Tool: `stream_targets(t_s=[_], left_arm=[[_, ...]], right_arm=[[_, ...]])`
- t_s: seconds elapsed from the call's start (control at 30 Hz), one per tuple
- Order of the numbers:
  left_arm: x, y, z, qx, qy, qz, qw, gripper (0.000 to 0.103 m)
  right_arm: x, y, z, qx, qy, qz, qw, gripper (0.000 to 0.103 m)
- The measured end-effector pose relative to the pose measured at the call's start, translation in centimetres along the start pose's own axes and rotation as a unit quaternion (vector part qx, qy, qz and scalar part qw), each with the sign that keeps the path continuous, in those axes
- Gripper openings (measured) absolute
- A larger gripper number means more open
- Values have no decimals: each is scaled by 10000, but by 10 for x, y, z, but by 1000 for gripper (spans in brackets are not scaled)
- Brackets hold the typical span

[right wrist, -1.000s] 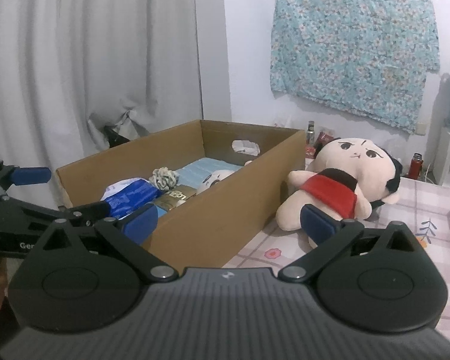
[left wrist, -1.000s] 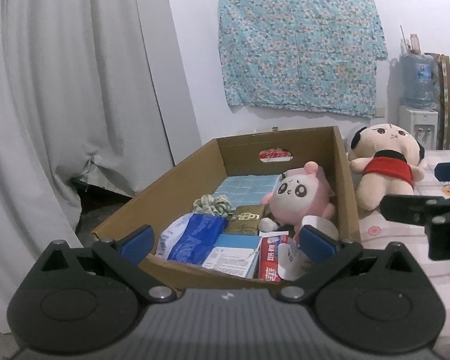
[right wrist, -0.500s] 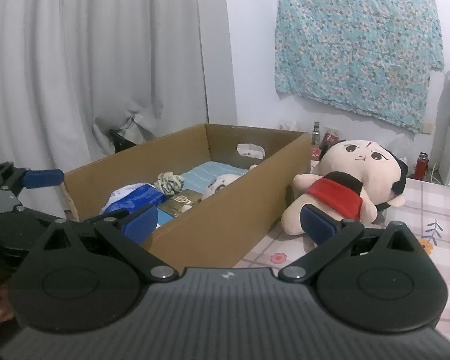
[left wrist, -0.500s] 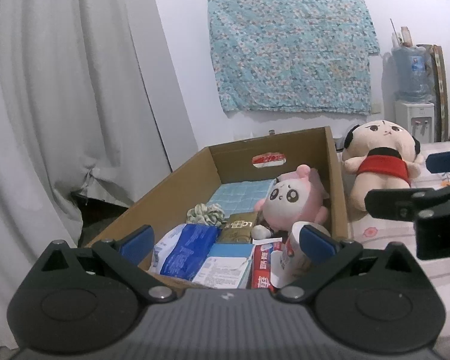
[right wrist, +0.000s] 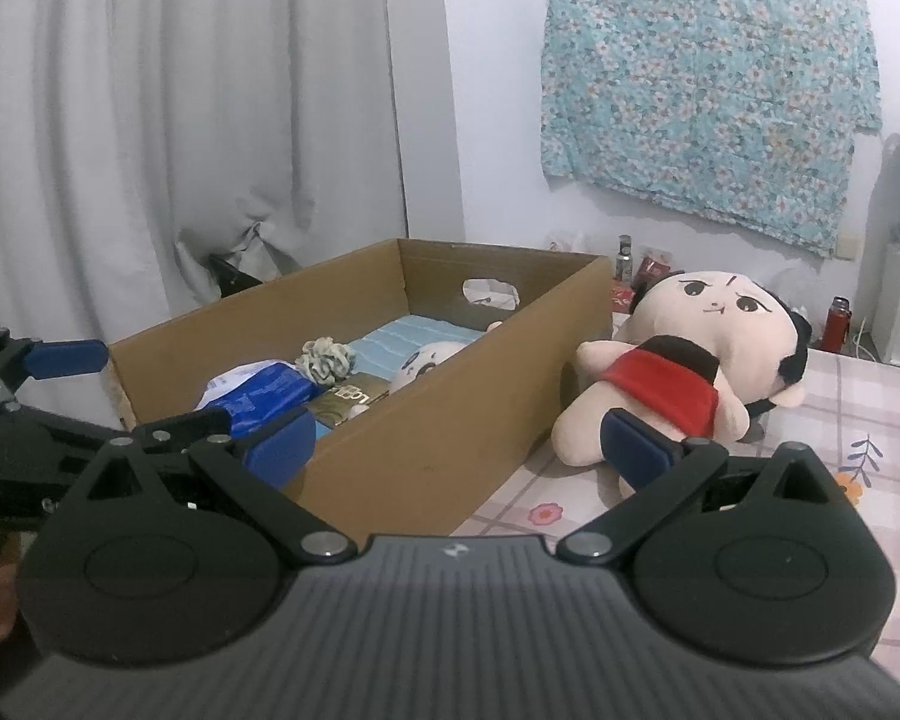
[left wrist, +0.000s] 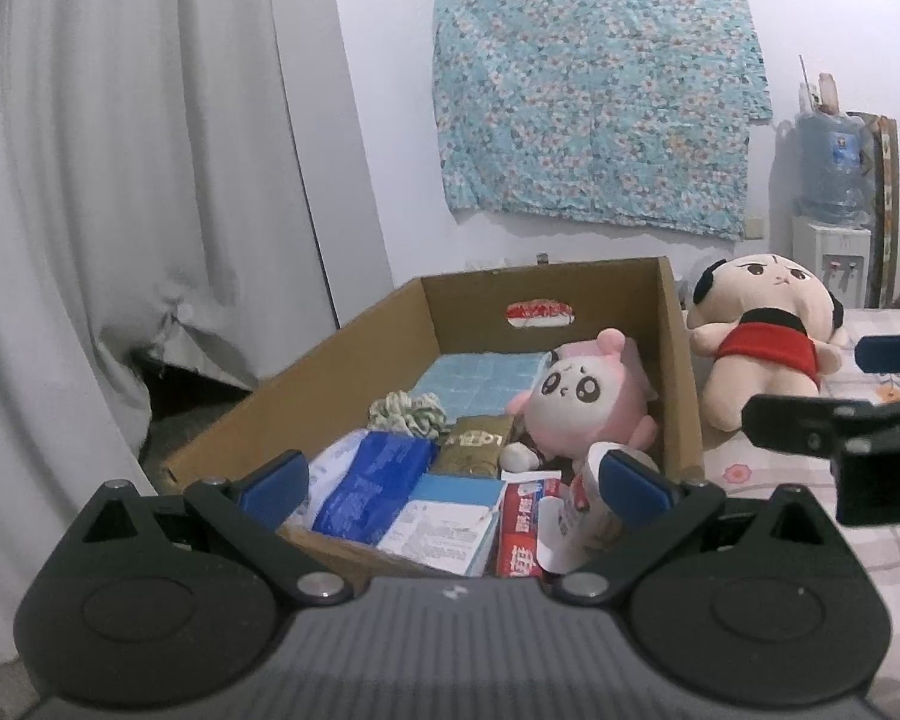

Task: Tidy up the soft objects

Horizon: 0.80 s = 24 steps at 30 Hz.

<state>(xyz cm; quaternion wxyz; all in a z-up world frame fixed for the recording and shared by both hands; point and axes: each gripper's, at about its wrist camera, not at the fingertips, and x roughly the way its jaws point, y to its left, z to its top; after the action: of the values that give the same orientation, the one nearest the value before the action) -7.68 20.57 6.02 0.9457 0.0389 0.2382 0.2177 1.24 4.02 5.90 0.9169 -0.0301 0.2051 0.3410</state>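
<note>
So, both tools being held wide apart and empty, left tool over the cardboard box, pink plush sitting inside it, big doll plush lying on the tabletop beside the box, right tool being pointed toward it.

A tabletop covered in a pale pink checked cloth with small flower prints carries an open cardboard box at its 9 o'clock side. Just beside the box, toward 3 o'clock, a large plush doll in a red bib lies on the cloth, its head toward the wall. At the 12 o'clock edge stand a small dark bottle and a red flask.
</note>
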Motion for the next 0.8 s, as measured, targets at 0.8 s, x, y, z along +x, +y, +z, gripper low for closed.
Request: stream_targets(t_s=[0.8], left_arm=[[-6, -6, 2, -197, 0, 119, 9997, 103]], right_arm=[[-2, -9, -2, 240, -66, -121, 9996, 102]])
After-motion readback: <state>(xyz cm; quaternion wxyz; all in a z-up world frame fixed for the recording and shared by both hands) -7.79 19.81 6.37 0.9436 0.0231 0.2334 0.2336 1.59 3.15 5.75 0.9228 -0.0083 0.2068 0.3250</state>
